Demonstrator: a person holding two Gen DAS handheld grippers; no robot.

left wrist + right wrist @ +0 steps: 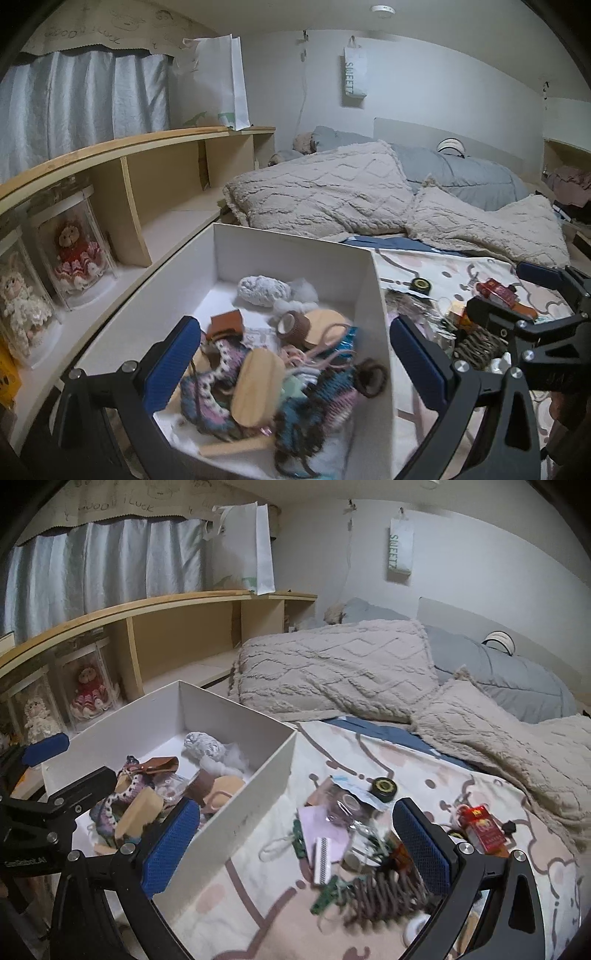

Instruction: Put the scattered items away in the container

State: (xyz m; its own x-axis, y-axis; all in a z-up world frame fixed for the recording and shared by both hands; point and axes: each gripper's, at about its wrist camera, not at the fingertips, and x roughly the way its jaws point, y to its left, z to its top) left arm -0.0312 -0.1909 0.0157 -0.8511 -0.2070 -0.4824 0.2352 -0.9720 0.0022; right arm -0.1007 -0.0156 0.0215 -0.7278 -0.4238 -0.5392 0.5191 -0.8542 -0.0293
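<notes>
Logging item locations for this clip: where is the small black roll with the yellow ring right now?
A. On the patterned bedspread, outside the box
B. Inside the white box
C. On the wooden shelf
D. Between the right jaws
A: the black roll lies on the patterned bedspread, right of the white box.

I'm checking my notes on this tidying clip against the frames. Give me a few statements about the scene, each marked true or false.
1. The white box already holds several items. True.
2. The red packet lies inside the box. False: it lies on the patterned blanket, outside.
3. The left gripper is open above the box. True.
4. The right gripper is shut on the black tape roll. False: it is open and holds nothing.
</notes>
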